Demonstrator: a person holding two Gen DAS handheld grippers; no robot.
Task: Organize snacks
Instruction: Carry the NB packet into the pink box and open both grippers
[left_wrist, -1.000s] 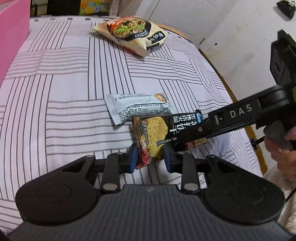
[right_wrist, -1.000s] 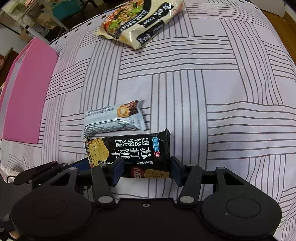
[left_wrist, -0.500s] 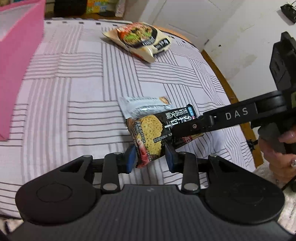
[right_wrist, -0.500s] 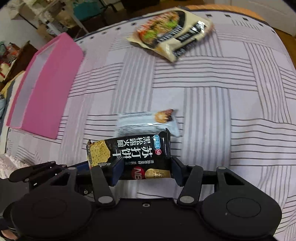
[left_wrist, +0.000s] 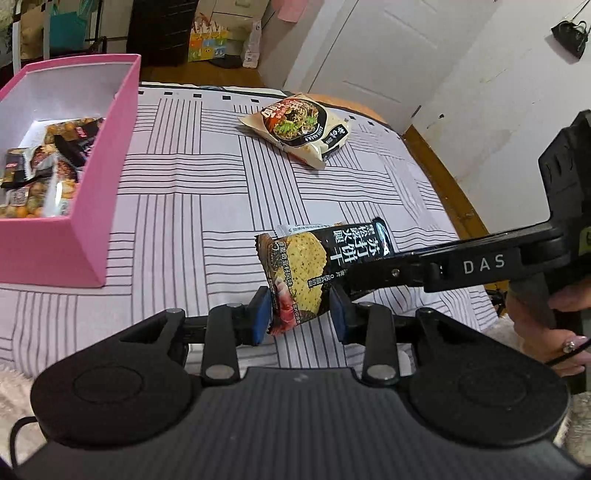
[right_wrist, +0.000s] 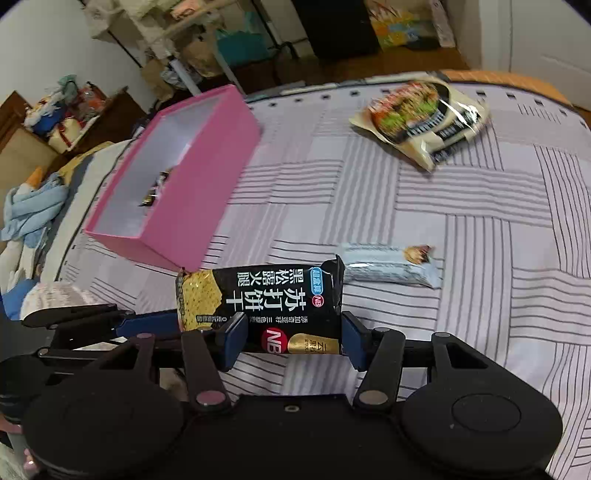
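Your left gripper (left_wrist: 300, 314) and right gripper (right_wrist: 291, 341) each clamp one end of the cracker pack (right_wrist: 266, 302), its length running level between them above the striped bedsheet (right_wrist: 480, 206).

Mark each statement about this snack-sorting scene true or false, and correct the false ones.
1. Both grippers hold the same black cracker packet. True: the left gripper and right gripper each clamp one end.
2. The pink box is empty. False: it already holds several snacks.
3. The noodle bag lies on the striped cloth. True.
4. The silver bar packet is inside the box. False: it lies on the cloth.
5. The cracker packet rests flat on the cloth. False: it is lifted clear.
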